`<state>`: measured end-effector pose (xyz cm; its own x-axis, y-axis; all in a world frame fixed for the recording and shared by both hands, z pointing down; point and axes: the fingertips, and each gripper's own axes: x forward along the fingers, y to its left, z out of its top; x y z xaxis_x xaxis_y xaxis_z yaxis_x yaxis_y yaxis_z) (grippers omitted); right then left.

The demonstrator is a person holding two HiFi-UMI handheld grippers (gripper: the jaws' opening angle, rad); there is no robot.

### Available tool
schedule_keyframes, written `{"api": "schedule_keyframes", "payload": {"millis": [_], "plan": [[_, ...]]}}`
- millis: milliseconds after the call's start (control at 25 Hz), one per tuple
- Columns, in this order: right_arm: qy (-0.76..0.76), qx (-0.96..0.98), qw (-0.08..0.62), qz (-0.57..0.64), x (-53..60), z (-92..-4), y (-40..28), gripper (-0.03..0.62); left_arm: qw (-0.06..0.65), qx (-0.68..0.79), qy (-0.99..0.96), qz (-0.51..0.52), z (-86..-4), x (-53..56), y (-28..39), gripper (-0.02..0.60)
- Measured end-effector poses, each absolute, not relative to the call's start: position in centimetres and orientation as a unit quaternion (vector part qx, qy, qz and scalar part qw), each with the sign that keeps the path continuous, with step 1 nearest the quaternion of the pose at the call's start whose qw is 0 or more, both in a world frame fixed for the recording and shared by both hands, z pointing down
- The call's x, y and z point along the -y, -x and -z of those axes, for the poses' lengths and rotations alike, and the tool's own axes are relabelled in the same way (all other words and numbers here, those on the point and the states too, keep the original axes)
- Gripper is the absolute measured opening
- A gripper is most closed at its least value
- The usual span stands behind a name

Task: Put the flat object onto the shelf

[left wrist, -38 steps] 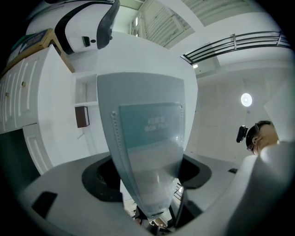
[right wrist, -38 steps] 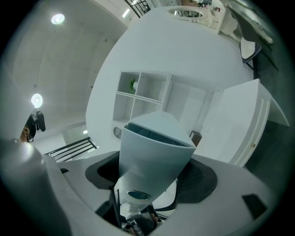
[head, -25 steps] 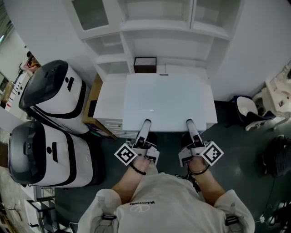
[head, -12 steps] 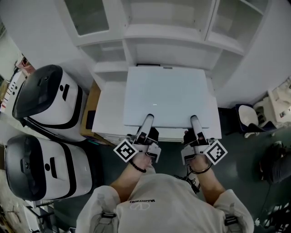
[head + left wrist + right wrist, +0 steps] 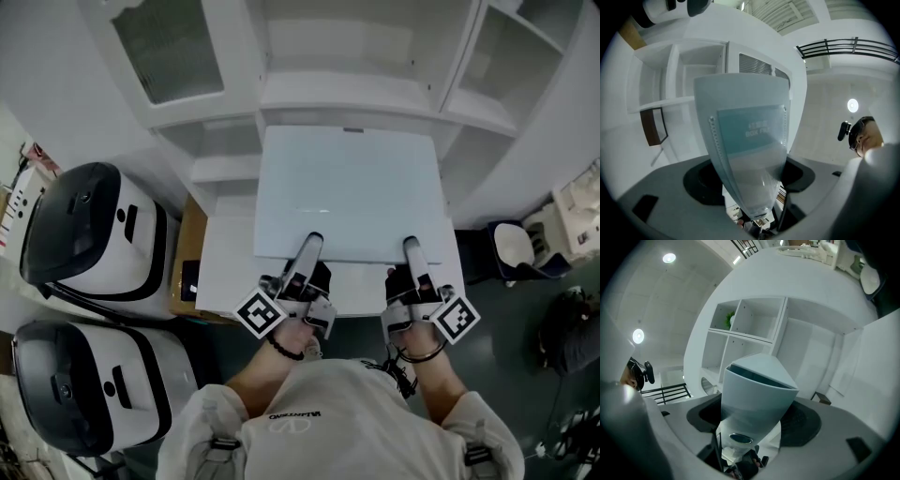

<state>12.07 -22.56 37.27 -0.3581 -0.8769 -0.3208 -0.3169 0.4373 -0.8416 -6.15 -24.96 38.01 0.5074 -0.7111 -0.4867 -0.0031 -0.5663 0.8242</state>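
Forearms extended forward, side by side, at lower centre. Left gripper (image 5: 312, 240) and right gripper (image 5: 411, 245) each clamped the near edge of the pale blue box file (image 5: 352, 187), mid-frame below the white shelf unit (image 5: 356, 89).

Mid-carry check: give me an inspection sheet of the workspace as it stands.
Surface: white shelf unit ahead, white cabinet top below it.
Job's things: pale blue flat plastic box file, held up before the shelf, not yet on it.
Clutter: two white-and-black pod-shaped machines and a brown cardboard box at left.
Grippers: left gripper and right gripper each clamped on the file's near edge.
Cables: nothing seen.
Surroundings: dark floor, white chair at right.
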Motion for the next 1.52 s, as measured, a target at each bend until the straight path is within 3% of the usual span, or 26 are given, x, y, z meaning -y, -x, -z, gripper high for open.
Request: {"api": "schedule_keyframes", "payload": {"millis": [1520], "plan": [[0.365,-0.770,0.407,0.329,35.3,-28.4,-14.1,0.353,0.381,0.250,-0.779,0.431,-29.0,36.2,4.3,0.328]]}}
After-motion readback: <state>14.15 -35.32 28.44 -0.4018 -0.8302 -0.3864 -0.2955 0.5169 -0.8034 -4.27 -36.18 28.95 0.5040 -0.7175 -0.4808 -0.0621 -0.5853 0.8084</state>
